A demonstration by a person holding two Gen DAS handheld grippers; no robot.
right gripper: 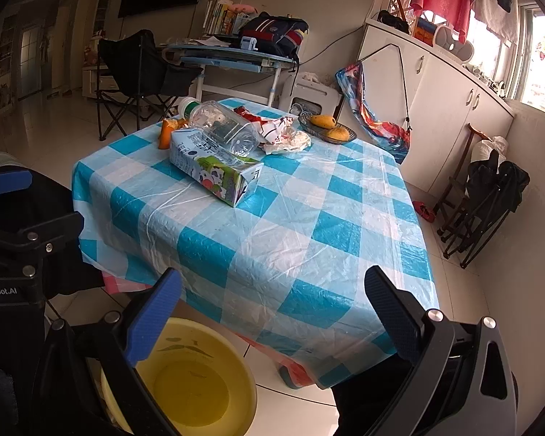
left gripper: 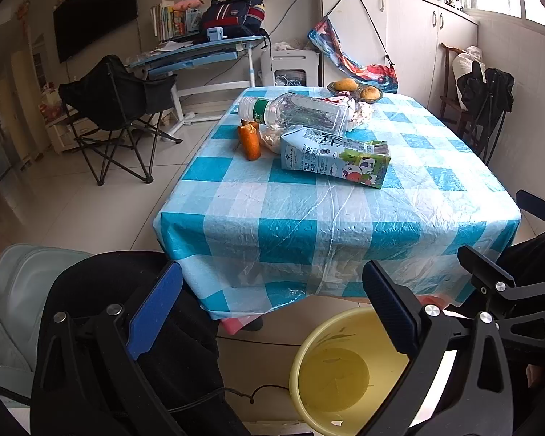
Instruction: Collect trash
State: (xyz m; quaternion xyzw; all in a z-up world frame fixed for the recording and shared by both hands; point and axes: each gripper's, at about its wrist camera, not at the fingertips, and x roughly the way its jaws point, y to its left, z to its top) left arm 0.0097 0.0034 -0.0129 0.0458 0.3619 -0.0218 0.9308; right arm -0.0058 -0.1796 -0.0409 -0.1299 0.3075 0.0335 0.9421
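Note:
A table with a blue-and-white checked cloth (left gripper: 309,210) (right gripper: 272,239) holds a pile of trash: an empty clear plastic bottle (left gripper: 294,110) (right gripper: 221,127) lying on a milk carton (left gripper: 338,158) (right gripper: 214,167), a crumpled wrapper (left gripper: 356,109) (right gripper: 283,134), a bitten carrot piece (left gripper: 249,141) (right gripper: 165,132). A yellow bin (left gripper: 330,374) (right gripper: 196,381) stands on the floor below the near table edge. My left gripper (left gripper: 272,312) and right gripper (right gripper: 272,316) are both open and empty, held in front of the table above the bin.
A dish of mangoes (left gripper: 356,89) (right gripper: 327,127) sits at the table's far edge. A black folding chair (left gripper: 116,109) (right gripper: 138,72) and a blue desk (left gripper: 196,54) stand behind; white cabinets (right gripper: 447,101) and a folded chair (right gripper: 487,203) are on the right.

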